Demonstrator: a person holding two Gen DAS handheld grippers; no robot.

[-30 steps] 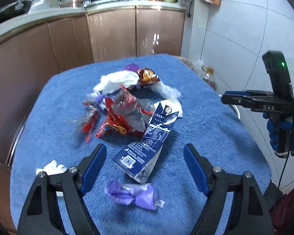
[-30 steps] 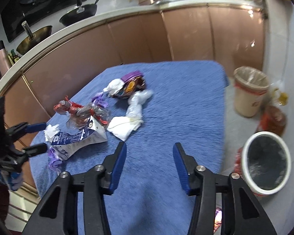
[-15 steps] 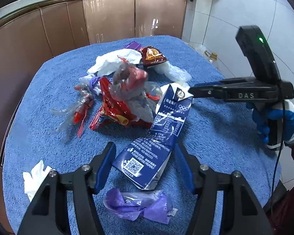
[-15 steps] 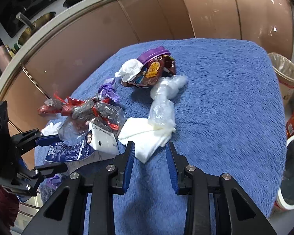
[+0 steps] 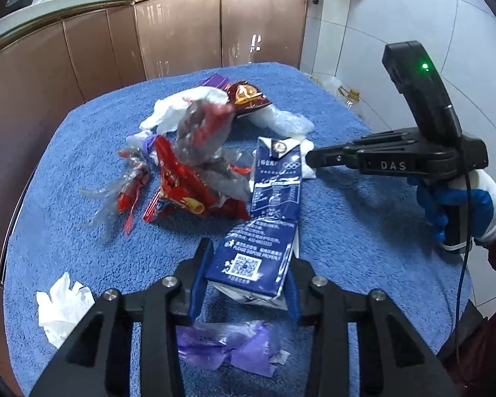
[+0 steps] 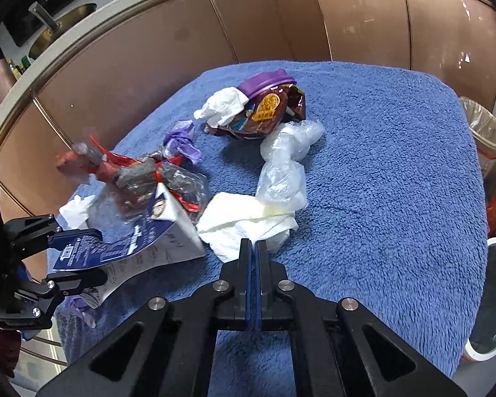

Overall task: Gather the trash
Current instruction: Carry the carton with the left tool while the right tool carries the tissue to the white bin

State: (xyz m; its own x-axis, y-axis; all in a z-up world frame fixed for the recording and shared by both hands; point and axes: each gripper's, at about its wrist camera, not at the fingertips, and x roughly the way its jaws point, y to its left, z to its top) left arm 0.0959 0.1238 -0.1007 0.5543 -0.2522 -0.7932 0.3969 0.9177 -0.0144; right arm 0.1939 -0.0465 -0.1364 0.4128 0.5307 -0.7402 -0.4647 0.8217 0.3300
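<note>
In the left wrist view, the left hand-held gripper (image 5: pixel 244 281) straddles the near end of a flattened blue milk carton (image 5: pixel 268 218), and its jaws are closing with that end between the blue pads, which look to be just meeting the carton's sides. The carton's long axis runs away from this gripper toward the far edge of the blue-towelled counter (image 5: pixel 363 231), its capped top lying beside a heap of red and clear snack wrappers (image 5: pixel 188 178). A purple wrapper (image 5: pixel 228 347) lies beneath the gripper at the near edge, and a white crumpled tissue (image 5: pixel 62 304) sits toward the near left corner. The right hand-held gripper (image 5: pixel 310 158), held in a blue-gloved hand (image 5: pixel 453 205), reaches in from the right edge with its tips at a white napkin (image 5: pixel 306 165) just beside the carton's top. In the right wrist view, the right hand-held gripper (image 6: pixel 254 248) has its jaws fully closed, apparently pinching the near edge of the white napkin (image 6: pixel 244 221). A clear plastic bag (image 6: pixel 284 165) lies over the napkin's far side, with a brown snack bag (image 6: pixel 264 112) beyond. The carton (image 6: pixel 142 238) lies to the left, held by the left hand-held gripper (image 6: pixel 79 254), so the left hand is plainly the nearer one for lifting it. Two bins (image 6: pixel 489 132) stand off the counter's right edge, the likely destination.
</note>
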